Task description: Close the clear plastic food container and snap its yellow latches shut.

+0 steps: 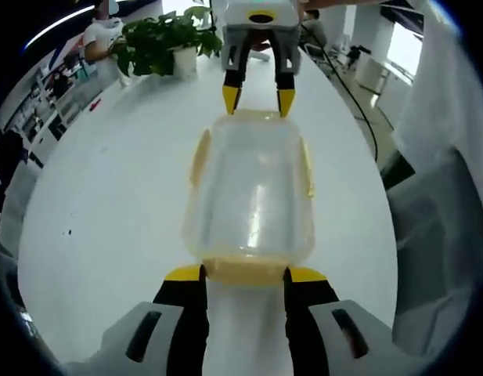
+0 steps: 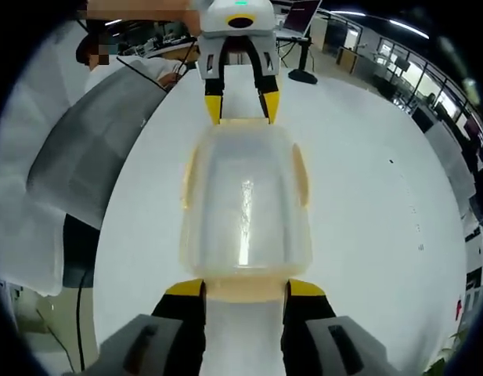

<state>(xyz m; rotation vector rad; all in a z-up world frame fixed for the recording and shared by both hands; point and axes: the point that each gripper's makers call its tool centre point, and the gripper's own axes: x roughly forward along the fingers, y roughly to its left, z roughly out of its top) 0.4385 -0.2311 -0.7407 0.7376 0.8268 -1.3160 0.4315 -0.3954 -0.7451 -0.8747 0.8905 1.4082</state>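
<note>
Container (image 1: 253, 196) between both grippers' jaws

A long white table (image 1: 108, 204) is carrying everything — its surface is running away from both cameras. The clear plastic container (image 1: 253, 196) is sitting directly on it, lid on. At the far end in the left gripper view, a potted plant (image 1: 167, 43) is standing.

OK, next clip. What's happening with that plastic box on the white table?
A person works two handheld grippers, one at each short end of the clear container, which sits lid-on on the white table. The left gripper and the right gripper each have their fingers at a yellow end latch. Latch state can't be judged.
</note>
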